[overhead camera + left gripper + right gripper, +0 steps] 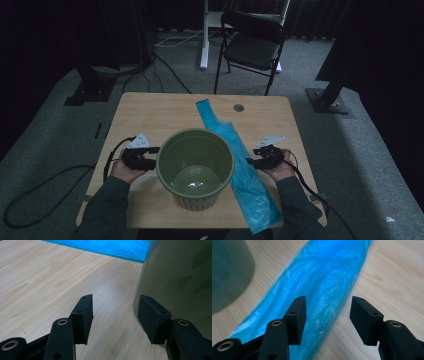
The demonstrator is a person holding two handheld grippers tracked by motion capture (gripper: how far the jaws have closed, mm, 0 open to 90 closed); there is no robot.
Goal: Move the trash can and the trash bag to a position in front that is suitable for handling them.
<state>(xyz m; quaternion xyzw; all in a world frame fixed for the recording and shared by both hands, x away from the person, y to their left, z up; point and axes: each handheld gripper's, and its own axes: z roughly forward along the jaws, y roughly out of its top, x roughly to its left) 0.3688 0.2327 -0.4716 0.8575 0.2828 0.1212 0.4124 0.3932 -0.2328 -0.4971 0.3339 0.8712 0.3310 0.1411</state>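
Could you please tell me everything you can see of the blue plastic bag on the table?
The blue plastic bag is a long, narrow strip of thin, glossy, wrinkled film, bright turquoise. It lies flat and folded on the wooden table, running diagonally from near the far middle to the near right edge, where its end reaches or slightly overhangs. It widens toward the near end. It passes just right of the green bucket, seemingly behind it. The right gripper hovers over its edge with open jaws, not pressing it.
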